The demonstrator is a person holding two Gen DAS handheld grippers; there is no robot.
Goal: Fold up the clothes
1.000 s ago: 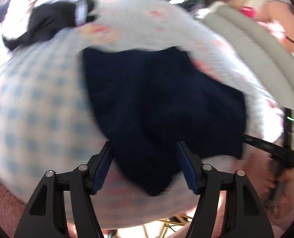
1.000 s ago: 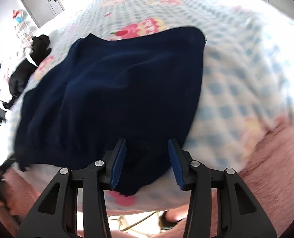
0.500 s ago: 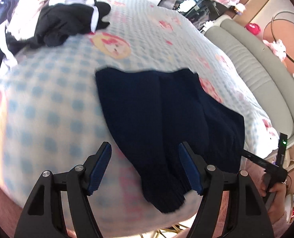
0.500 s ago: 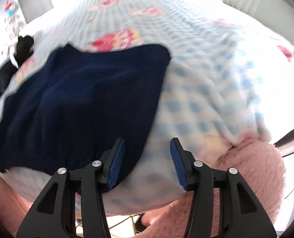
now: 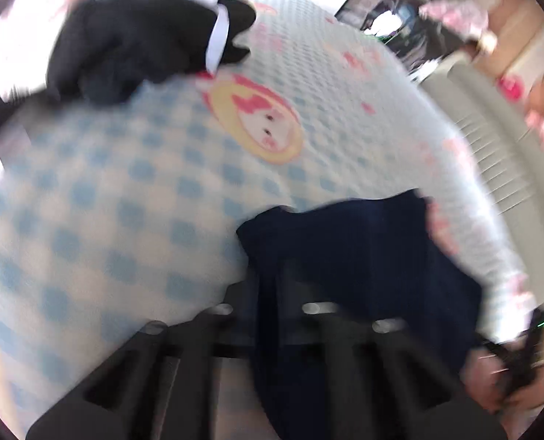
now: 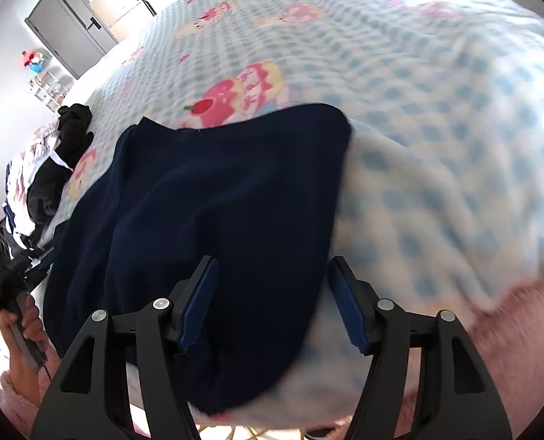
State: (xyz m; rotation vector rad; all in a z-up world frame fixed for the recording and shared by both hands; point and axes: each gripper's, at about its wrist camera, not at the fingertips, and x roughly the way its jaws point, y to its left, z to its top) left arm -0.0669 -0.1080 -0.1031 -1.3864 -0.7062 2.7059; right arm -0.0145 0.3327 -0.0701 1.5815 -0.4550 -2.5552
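A navy blue garment [image 6: 216, 212] lies on the blue-and-white checked bedspread [image 6: 437, 117], its lower part hanging over the bed's near edge. My right gripper [image 6: 272, 300] is open, its blue-padded fingers either side of the garment's near right corner. In the blurred left wrist view the navy garment [image 5: 363, 256] drapes between the fingers of my left gripper [image 5: 268, 289], which looks shut on its edge; the fingertips are hidden by cloth.
A black garment with a white cuff [image 5: 143, 36] lies at the far side of the bed, also in the right wrist view [image 6: 70, 143]. A pile of clothes [image 6: 18, 190] sits at the left. A pink fluffy cover [image 6: 521, 330] hangs below the bedspread. A grey headboard [image 5: 492, 139] runs along the right.
My left gripper has closed and moved in on the navy garment's left edge, with much motion blur. My right gripper has opened wider and shifted left over the garment's near right corner.
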